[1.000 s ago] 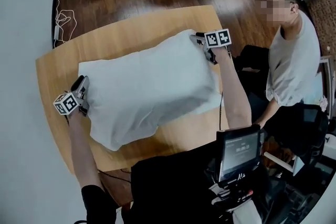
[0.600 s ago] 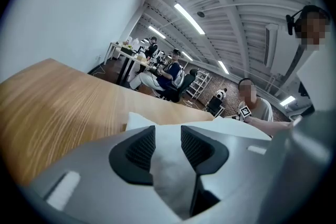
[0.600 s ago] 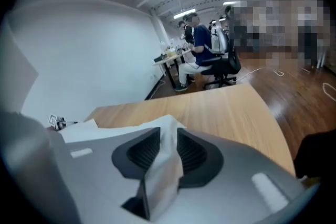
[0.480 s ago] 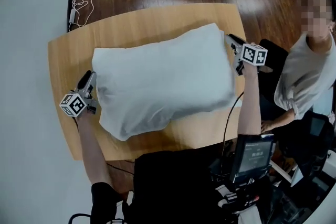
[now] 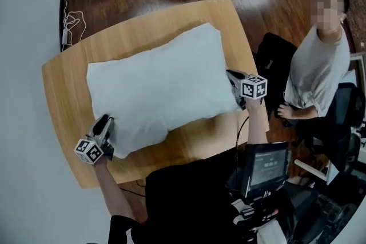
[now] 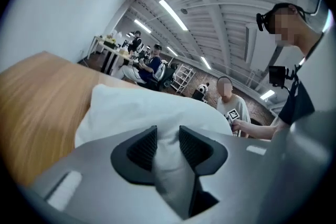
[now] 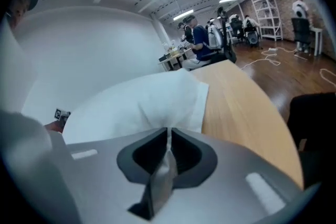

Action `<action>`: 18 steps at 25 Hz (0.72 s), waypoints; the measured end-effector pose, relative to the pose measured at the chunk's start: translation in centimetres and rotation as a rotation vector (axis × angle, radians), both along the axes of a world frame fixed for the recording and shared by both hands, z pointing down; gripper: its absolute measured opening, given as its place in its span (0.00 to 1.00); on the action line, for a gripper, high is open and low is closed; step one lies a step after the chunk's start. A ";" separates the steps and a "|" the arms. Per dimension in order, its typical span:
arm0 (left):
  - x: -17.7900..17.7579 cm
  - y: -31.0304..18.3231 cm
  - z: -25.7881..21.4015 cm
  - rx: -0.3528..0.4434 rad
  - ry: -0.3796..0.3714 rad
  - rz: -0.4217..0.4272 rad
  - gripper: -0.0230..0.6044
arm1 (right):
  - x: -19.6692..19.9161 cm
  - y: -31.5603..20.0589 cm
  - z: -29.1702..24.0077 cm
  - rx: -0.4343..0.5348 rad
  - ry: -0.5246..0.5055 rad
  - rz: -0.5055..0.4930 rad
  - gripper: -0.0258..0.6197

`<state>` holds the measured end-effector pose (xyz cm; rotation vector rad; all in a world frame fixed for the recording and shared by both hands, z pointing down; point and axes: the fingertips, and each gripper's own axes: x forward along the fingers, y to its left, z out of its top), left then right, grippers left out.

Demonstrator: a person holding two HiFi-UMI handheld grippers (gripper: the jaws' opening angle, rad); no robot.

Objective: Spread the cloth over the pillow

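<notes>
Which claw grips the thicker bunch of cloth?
The left claw: a fat wad of cloth fills it. The right claw, just closed further, pinches a thin fold.

The cloth (image 5: 160,86) lay across the middle of the surface (image 5: 143,31), apparently with the pillow hidden beneath it. The left gripper (image 5: 106,123) was at the cloth's near left corner, the right gripper (image 5: 232,75) at its right edge. A person (image 5: 317,66) was beyond the surface's right side, well apart from the cloth.
</notes>
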<state>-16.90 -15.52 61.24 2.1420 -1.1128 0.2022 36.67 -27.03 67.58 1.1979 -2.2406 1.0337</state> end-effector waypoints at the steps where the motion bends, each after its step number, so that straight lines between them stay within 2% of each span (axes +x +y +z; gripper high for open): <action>1: -1.1 0.7 -1.8 0.016 -0.038 -0.010 0.25 | 0.7 0.1 -1.3 0.030 0.015 0.032 0.07; 3: -1.4 1.8 -5.6 0.084 -0.069 -0.007 0.25 | 2.0 0.9 -4.2 0.110 0.051 0.086 0.07; 5: 1.7 2.4 -8.0 0.167 -0.004 -0.008 0.25 | 2.7 2.5 -7.5 0.210 0.098 0.083 0.07; 7: 5.3 3.6 -8.7 0.209 0.101 -0.010 0.25 | 1.4 4.3 -10.4 0.319 0.166 0.010 0.07; 8: 6.8 4.2 -8.2 0.206 0.127 -0.001 0.23 | -0.1 4.9 -11.1 0.365 0.208 -0.045 0.07; 9: 8.0 4.8 -7.1 0.183 0.123 0.013 0.23 | -1.9 5.4 -11.1 0.396 0.251 -0.103 0.07; 11: 9.9 5.4 -3.3 0.111 0.070 0.035 0.23 | -5.0 6.0 -9.0 0.398 0.324 -0.200 0.07; 13: 11.0 5.7 -0.5 0.068 0.049 0.038 0.22 | -6.0 7.2 -6.0 0.356 0.388 -0.244 0.07; 15: 11.2 6.3 -0.9 0.100 0.043 0.027 0.21 | -5.3 8.5 -5.3 0.363 0.426 -0.226 0.06; 18: 10.9 6.9 -4.8 0.185 0.055 -0.012 0.21 | -3.5 10.0 -7.9 0.405 0.408 -0.139 0.06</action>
